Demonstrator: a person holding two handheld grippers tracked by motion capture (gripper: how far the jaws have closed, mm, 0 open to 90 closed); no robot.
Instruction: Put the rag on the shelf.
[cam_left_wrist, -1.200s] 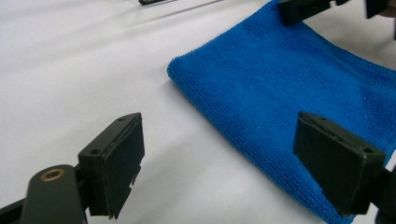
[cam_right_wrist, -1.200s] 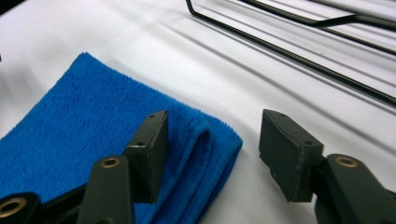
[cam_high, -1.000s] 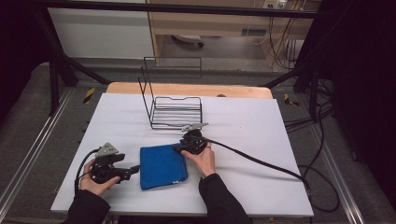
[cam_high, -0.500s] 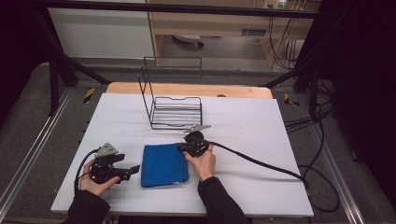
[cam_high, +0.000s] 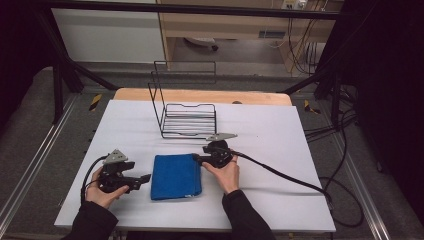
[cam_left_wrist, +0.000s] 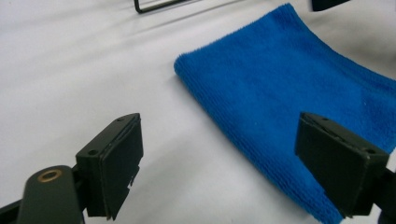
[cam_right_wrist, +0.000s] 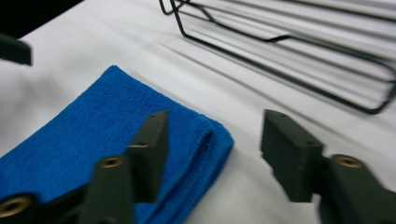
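1. Here, a folded blue towel (cam_high: 176, 176) lies flat on the white tabletop (cam_high: 280, 135), between my two hands.
2. My left gripper (cam_high: 146, 177) rests just left of the towel, jaws spread wide, holding nothing.
3. My right gripper (cam_high: 196, 158) sits at the towel's far right corner, jaws parted about that corner, not pinching it.
4. Beyond the towel stands a black wire rack (cam_high: 186, 112), nothing in it.

Folded cloth (cam_high: 176, 176) lies flat on table (cam_high: 280, 140) near front edge, between left gripper (cam_high: 142, 178) just beside its left side and right gripper (cam_high: 196, 159) at its far right corner; wire rack (cam_high: 187, 112) stands behind.
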